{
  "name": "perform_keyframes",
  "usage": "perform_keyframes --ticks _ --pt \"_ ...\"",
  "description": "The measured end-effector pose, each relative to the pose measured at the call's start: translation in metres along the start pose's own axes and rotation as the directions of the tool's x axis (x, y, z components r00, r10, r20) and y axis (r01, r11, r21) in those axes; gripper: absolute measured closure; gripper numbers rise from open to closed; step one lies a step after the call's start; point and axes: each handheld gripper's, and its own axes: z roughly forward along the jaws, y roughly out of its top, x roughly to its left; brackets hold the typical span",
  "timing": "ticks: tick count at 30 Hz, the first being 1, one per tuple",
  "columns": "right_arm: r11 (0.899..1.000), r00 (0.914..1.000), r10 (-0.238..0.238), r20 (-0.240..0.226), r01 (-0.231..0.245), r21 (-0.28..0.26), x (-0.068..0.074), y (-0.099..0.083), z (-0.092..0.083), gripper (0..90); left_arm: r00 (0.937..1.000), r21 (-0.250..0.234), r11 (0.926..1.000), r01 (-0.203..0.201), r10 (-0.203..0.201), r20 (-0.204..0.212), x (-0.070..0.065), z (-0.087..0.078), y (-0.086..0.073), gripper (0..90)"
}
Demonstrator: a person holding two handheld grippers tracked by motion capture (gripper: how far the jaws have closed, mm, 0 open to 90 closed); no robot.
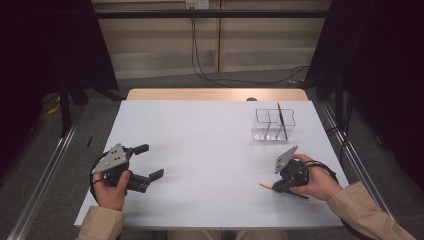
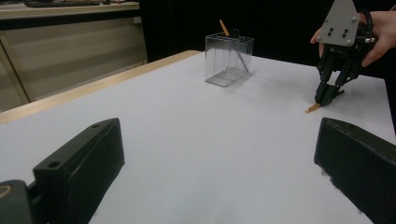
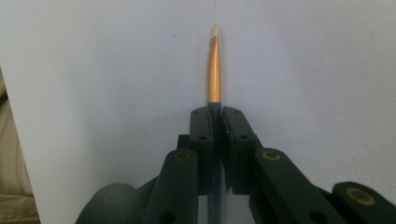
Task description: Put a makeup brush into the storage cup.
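My right gripper point(image 1: 276, 187) is at the table's front right, tilted down, and shut on a slim gold-orange pencil-like stick point(image 3: 214, 70). The stick's pale tip point(image 1: 264, 185) pokes out to the left, low over the white table point(image 1: 200, 150). In the left gripper view the same right gripper point(image 2: 323, 99) shows with the stick point(image 2: 313, 108) at or just above the surface. My left gripper point(image 1: 152, 161) rests at the front left, jaws wide open with nothing between them point(image 2: 217, 172). A clear divided box point(image 1: 267, 131) stands at the back right with another stick point(image 1: 281, 120) leaning in it.
The clear box point(image 2: 226, 60) sits near the table's far right corner, with the leaning stick's orange end point(image 2: 224, 28) above its rim. A wooden strip point(image 1: 215, 94) borders the far edge. Metal rails run along both sides of the table on the floor.
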Motion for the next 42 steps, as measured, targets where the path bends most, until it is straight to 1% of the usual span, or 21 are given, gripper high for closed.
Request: perform_keyframes --ticks 1,2,5,7,8,13,15,17,18,21,24,25,27,29,31,32,34,35,36,39,42 --pt "1.000 1.0000 -0.005 0.005 0.005 0.002 0.000 0.000 0.000 83.5 1.0000 0.001 1.0000 -0.005 0.005 0.000 0.000 0.000 0.000 1.4" --pt "1.000 1.0000 0.002 0.008 -0.002 0.006 0.001 0.001 0.000 83.5 1.0000 0.000 1.0000 -0.006 0.006 0.003 0.000 0.001 0.001 1.4" --pt "1.000 0.9998 -0.008 0.019 0.008 0.008 0.002 0.001 0.000 83.6 1.0000 -0.002 1.0000 -0.004 0.004 0.007 0.000 0.002 0.002 1.4" --pt "1.000 0.9997 0.000 0.023 0.000 0.010 0.003 0.001 0.000 83.7 1.0000 0.008 0.9999 -0.008 0.008 0.006 -0.001 0.003 0.001 1.4" --pt "1.000 0.9997 -0.005 0.024 0.005 0.011 0.003 0.001 0.000 83.7 0.9999 0.009 0.9999 -0.008 0.008 0.007 -0.001 0.002 0.001 1.4" --pt "1.000 0.9998 0.011 0.016 -0.011 0.005 0.003 0.001 0.000 83.7 0.9999 0.008 0.9999 -0.010 0.010 0.002 -0.003 0.000 0.001 1.4" --pt "1.000 0.9999 0.002 0.016 -0.002 0.002 0.002 0.001 0.000 83.7 0.9999 0.010 0.9999 -0.012 0.012 0.002 -0.004 -0.002 0.000 1.4" --pt "1.000 0.9998 0.010 0.016 -0.010 -0.008 0.002 -0.001 -0.001 83.7 1.0000 0.012 0.9999 -0.007 0.007 -0.005 -0.005 -0.004 -0.001 1.4" --pt "1.000 0.9998 0.009 0.019 -0.009 -0.020 0.002 -0.002 -0.001 83.7 1.0000 0.009 1.0000 0.000 0.000 -0.005 -0.005 -0.005 -0.001 1.4" --pt "0.995 0.9993 0.036 -0.002 -0.036 -0.093 0.003 -0.006 -0.003 83.7 0.9999 0.005 1.0000 0.000 0.000 -0.013 -0.005 -0.006 -0.001 1.4" --pt "0.988 0.9982 0.059 0.011 -0.057 -0.142 0.004 -0.007 -0.006 83.7 0.9999 0.005 1.0000 -0.001 0.002 -0.010 -0.005 -0.004 0.001 1.4" --pt "0.985 0.9974 0.071 0.016 -0.067 -0.162 0.004 -0.008 -0.008 83.7 0.9999 0.009 0.9999 -0.006 0.006 -0.009 -0.005 -0.004 0.001 1.4" --pt "0.973 0.9963 0.084 0.017 -0.079 -0.217 0.001 -0.009 -0.011 83.7 0.9999 0.003 1.0000 -0.006 0.006 -0.010 -0.004 -0.003 0.002 1.4" --pt "0.958 0.9926 0.118 0.028 -0.107 -0.265 0.000 -0.010 -0.014 83.7 0.9999 0.003 1.0000 -0.001 0.001 -0.012 -0.004 -0.003 0.000 1.5" --pt "0.935 0.9881 0.151 0.026 -0.135 -0.328 -0.003 -0.012 -0.018 83.7 0.9999 0.009 1.0000 0.001 -0.001 -0.011 -0.004 -0.005 -0.002 1.5" --pt "0.925 0.9859 0.165 0.028 -0.145 -0.351 -0.004 -0.012 -0.019 83.7 0.9999 0.010 0.9999 0.002 -0.002 -0.014 -0.004 -0.006 -0.003 1.5" --pt "0.902 0.9814 0.189 0.035 -0.159 -0.402 -0.006 -0.013 -0.022 83.7 0.9998 0.006 0.9999 0.012 -0.012 -0.018 -0.003 -0.009 -0.004 1.5" --pt "0.890 0.9792 0.200 0.035 -0.167 -0.424 -0.007 -0.013 -0.023 83.7 0.9997 0.002 0.9999 0.010 -0.010 -0.021 -0.003 -0.010 -0.003 1.5" --pt "0.879 0.9768 0.211 0.039 -0.172 -0.446 -0.008 -0.013 -0.024 83.8 0.9997 -0.008 0.9999 0.013 -0.013 -0.023 -0.003 -0.009 -0.003 1.5" --pt "0.848 0.9705 0.238 0.041 -0.187 -0.496 -0.008 -0.013 -0.027 83.8 0.9998 -0.003 1.0000 0.006 -0.006 -0.020 -0.003 -0.010 -0.002 1.5" --pt "0.819 0.9646 0.261 0.041 -0.198 -0.538 -0.009 -0.012 -0.029 83.8 0.9997 -0.002 0.9999 0.010 -0.010 -0.022 -0.003 -0.011 -0.003 1.5"
